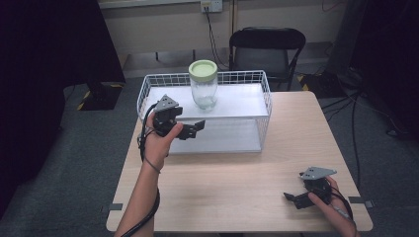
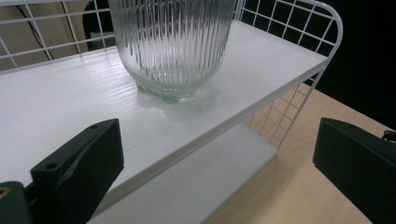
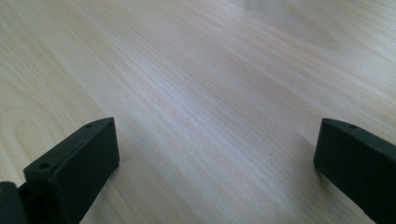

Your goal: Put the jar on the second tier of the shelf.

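Ribbed glass jar [image 1: 203,90] with pale green lid [image 1: 202,69] stands upright on the top shelf [image 1: 237,101] of a white wire rack [image 1: 264,106], near the shelf's middle. Rack sits at the far side of the wooden counter [image 1: 237,168]. Left tool [image 1: 193,129] held at the rack's front left, jaws spread wide, aimed at the jar, not touching it. Right tool [image 1: 292,198] low over the counter's near right corner, jaws also wide apart, nothing between them. Black chair [image 1: 267,49] behind the counter
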`<state>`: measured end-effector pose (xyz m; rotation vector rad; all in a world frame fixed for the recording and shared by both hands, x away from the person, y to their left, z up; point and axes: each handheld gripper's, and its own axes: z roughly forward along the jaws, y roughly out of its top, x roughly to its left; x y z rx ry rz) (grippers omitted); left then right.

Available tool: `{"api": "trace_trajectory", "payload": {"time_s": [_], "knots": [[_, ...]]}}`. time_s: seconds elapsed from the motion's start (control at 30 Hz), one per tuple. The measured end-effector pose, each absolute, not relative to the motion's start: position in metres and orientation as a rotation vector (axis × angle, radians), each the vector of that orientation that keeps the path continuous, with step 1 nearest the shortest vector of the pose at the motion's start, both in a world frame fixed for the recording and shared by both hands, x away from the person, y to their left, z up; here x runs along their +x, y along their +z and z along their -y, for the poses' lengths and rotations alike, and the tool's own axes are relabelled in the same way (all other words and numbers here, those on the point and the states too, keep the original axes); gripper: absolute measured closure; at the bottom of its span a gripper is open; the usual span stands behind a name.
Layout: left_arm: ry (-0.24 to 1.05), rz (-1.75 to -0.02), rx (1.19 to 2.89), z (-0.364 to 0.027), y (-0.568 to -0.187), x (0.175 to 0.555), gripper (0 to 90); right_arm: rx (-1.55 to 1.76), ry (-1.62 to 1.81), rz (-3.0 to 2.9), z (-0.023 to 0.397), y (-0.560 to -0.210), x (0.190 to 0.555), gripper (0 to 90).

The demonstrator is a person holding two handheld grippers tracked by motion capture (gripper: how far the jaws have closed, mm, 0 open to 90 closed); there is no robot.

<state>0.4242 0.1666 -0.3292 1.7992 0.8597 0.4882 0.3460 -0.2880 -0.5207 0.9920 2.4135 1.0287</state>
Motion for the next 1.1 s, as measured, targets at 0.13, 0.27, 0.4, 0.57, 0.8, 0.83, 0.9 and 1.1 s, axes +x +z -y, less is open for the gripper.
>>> {"api": "trace_trajectory", "payload": {"time_s": [0.13, 0.27, 0.4, 0.57, 0.8, 0.83, 0.9, 1.1], "knots": [[0.493, -0.850, 1.805, -0.169, -0.332, 0.420, 1.2, 0.992, 1.029, -2.413, 0.288, -0.521, 0.346, 0.0], [0.485, -0.845, 1.810, -0.170, -0.336, 0.417, 1.2, 0.992, 1.029, -2.413, 0.288, -0.521, 0.346, 0.0], [0.491, -0.839, 1.828, -0.172, -0.341, 0.414, 1.1, 0.992, 1.029, -2.413, 0.288, -0.521, 0.346, 0.0], [0.485, -0.839, 1.833, -0.174, -0.347, 0.410, 1.1, 0.992, 1.028, -2.413, 0.288, -0.521, 0.346, 0.0], [0.479, -0.850, 1.848, -0.180, -0.359, 0.408, 1.1, 0.992, 1.029, -2.413, 0.288, -0.521, 0.346, 0.0], [0.480, -0.851, 1.849, -0.180, -0.361, 0.407, 1.2, 0.992, 1.029, -2.413, 0.288, -0.521, 0.346, 0.0], [0.478, -0.853, 1.853, -0.182, -0.364, 0.407, 1.2, 0.992, 1.029, -2.413, 0.288, -0.521, 0.346, 0.0], [0.480, -0.849, 1.864, -0.185, -0.371, 0.405, 1.7, 0.992, 1.029, -2.413, 0.288, -0.521, 0.346, 0.0]]}}
